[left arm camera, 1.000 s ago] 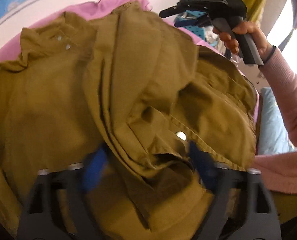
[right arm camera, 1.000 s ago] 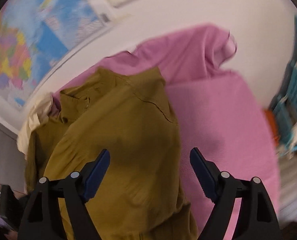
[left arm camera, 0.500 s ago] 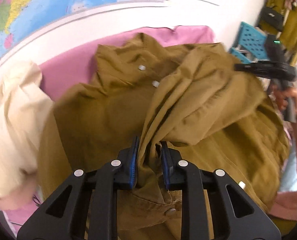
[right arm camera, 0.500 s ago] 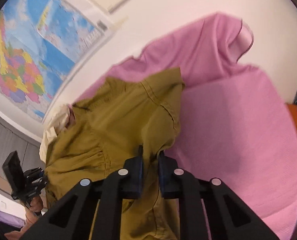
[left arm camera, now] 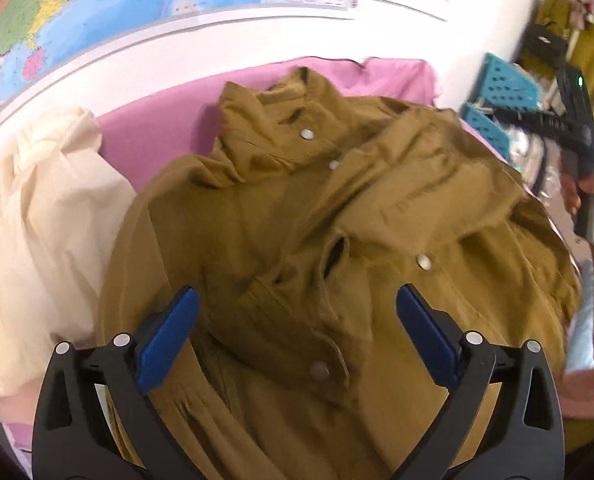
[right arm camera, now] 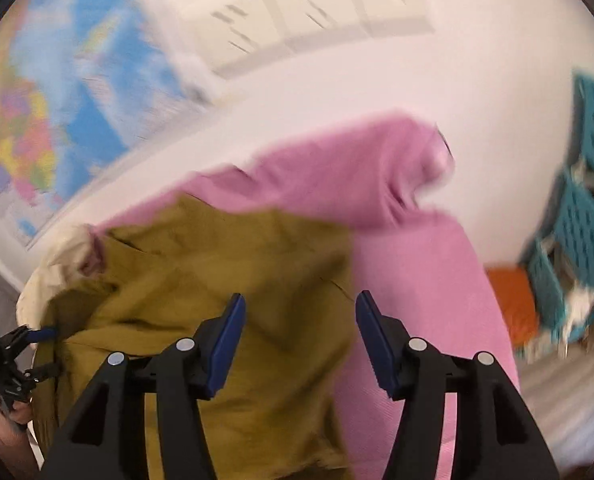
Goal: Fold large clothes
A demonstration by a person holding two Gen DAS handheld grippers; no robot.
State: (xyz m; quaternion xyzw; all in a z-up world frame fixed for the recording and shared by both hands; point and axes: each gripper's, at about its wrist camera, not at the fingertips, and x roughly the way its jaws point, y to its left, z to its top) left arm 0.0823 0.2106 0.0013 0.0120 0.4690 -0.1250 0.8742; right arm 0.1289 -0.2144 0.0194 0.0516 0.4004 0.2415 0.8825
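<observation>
The left gripper [left arm camera: 297,344] is spreading its blue fingers [left arm camera: 165,340] wide, and nothing is sitting between them now: the bunched fold of the olive shirt [left arm camera: 337,216] that they were pinching half a second ago is lying loose just ahead of them, its cuff and snap placket slumped across the shirt's front. The right gripper [right arm camera: 299,344] is doing the same, its fingers [right arm camera: 225,340] parting to about half width and no longer squeezing the shirt's edge, which is resting below and between them, spilling to their left. Beyond both pairs of fingers the shirt is spreading over the pink bed cover [right arm camera: 417,288], collar at the far side toward the wall. A cream garment [left arm camera: 37,220] is heaped left of the left fingers. Both releases together suggest one fold has just been laid down, though the cloth is looking rumpled, so smoothing or a fresh grasp is likely coming next.
</observation>
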